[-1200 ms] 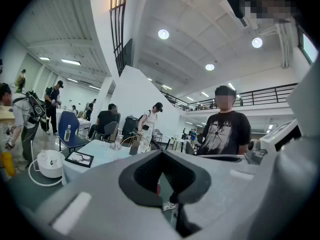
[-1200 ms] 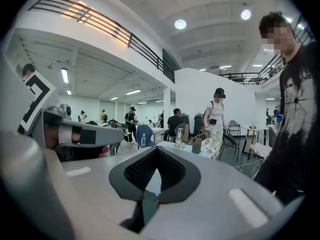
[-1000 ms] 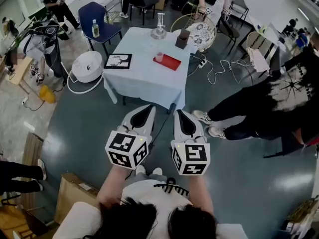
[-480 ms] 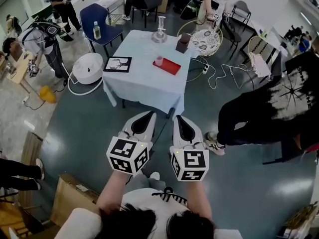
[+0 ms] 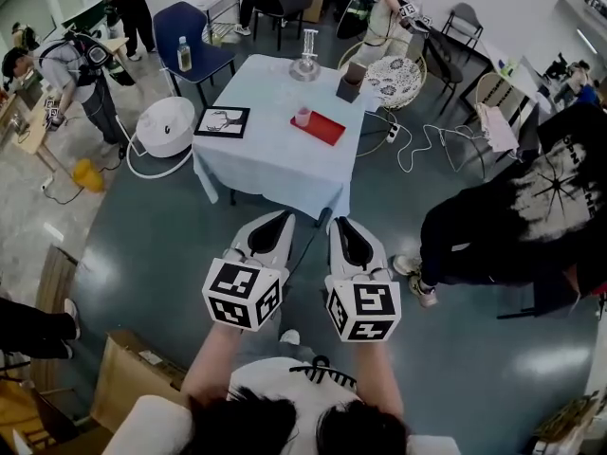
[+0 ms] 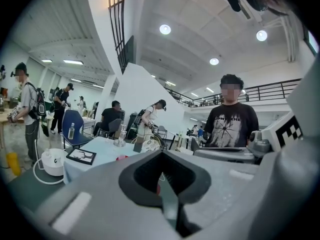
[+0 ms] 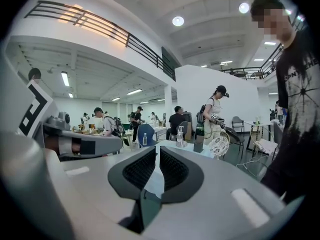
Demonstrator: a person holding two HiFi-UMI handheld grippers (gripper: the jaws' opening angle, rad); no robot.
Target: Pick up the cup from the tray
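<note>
Both the left gripper [image 5: 282,218] and right gripper [image 5: 341,222] are clenched and empty. The pink cup [image 5: 303,116] stands on the red tray's [image 5: 324,130] left end, well ahead across the table [image 5: 270,159], roughly midway between their lines.

Ahead of you: a table [image 5: 275,164] under a pale cloth, bearing a framed picture [image 5: 223,121] at its left edge, with a glass vessel [image 5: 304,63] and a dark box [image 5: 349,87] at the far side. Left of it, a white round appliance [image 5: 165,127] sits on the floor. Behind that, a blue chair [image 5: 185,28] holds a bottle [image 5: 184,57]. To your right stands a person in black [image 5: 512,226].
</note>
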